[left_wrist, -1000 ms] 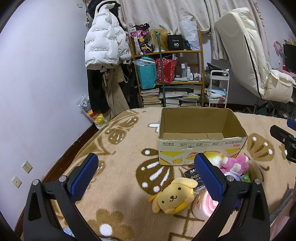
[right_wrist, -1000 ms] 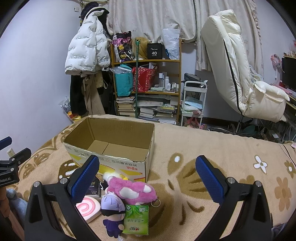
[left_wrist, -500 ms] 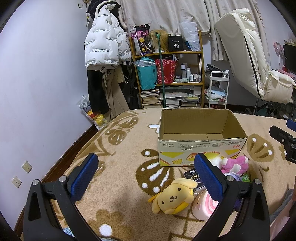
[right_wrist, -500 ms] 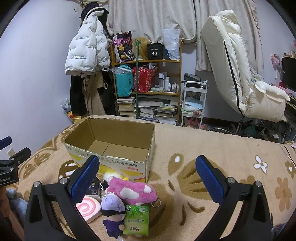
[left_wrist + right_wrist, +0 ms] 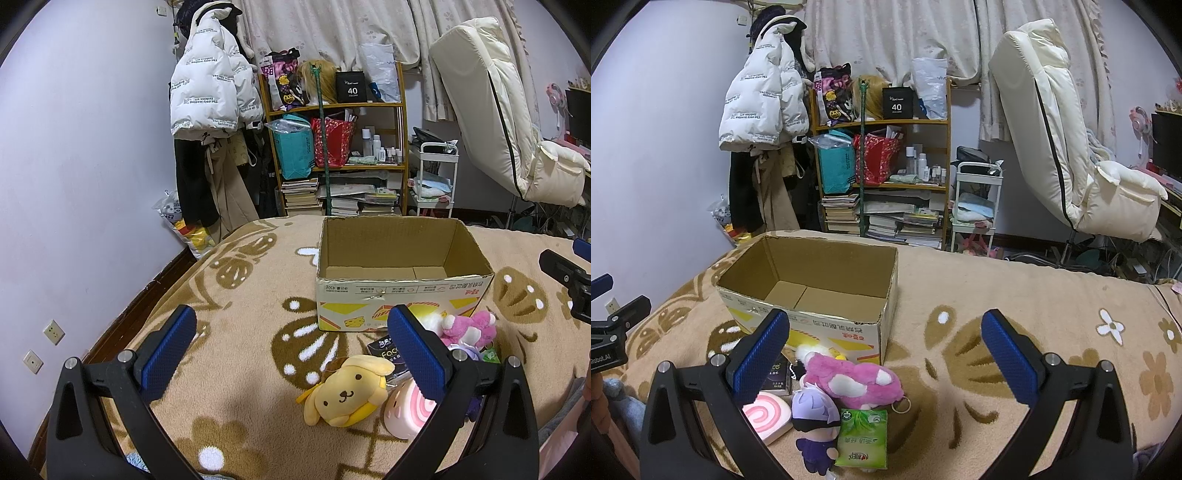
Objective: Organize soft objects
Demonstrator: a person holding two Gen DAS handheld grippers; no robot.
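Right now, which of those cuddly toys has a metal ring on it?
The pink plush beside the box; a keyring hangs from it. The purple-haired doll and yellow dog show none.

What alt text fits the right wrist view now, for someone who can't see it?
An open, empty cardboard box sits on a tan patterned blanket, with a pink plush, purple-haired doll, green tissue pack and pink swirl cushion piled in front. The right tongs are open above them, holding nothing.
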